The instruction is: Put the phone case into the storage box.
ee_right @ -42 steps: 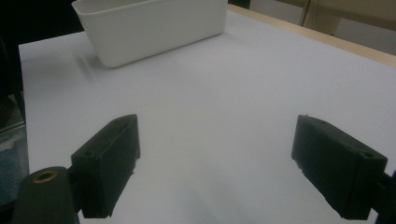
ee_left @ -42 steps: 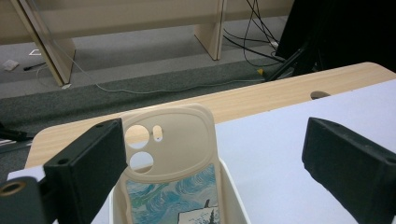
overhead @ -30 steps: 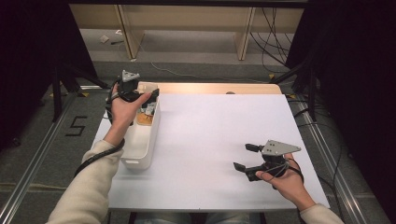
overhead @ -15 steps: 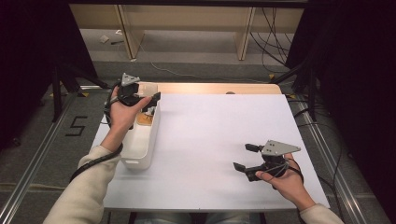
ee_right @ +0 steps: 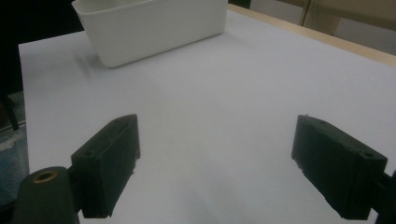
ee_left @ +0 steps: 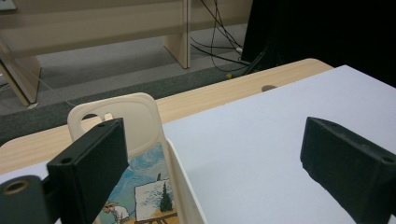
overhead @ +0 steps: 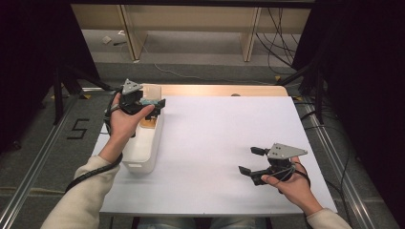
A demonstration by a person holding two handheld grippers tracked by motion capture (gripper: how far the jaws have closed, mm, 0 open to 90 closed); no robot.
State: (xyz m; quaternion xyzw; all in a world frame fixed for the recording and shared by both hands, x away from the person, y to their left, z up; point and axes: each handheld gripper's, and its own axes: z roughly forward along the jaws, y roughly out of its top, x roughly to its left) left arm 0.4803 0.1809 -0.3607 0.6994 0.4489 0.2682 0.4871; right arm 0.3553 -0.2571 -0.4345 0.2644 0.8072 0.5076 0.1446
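The left claw hovers wide open and empty over the far end of the white bin, which sits at the left edge of the bench. In the left gripper view a flat picture card, printed with a painter at an easel under a swirling blue sky, leans against the bin's far wall, just inside the right-hand wall. The left jaw stands in front of the card and the right jaw well out over the bench; neither touches it.

The card looks thin, light and fairly stiff, and its printed face is probably smooth, so a grip on the faces could slip. Its upper edge seems the best hold, one jaw on each face, pinched gently so it does not bend.

The right claw rests wide open and empty over the near right of the bench, well apart from the bin
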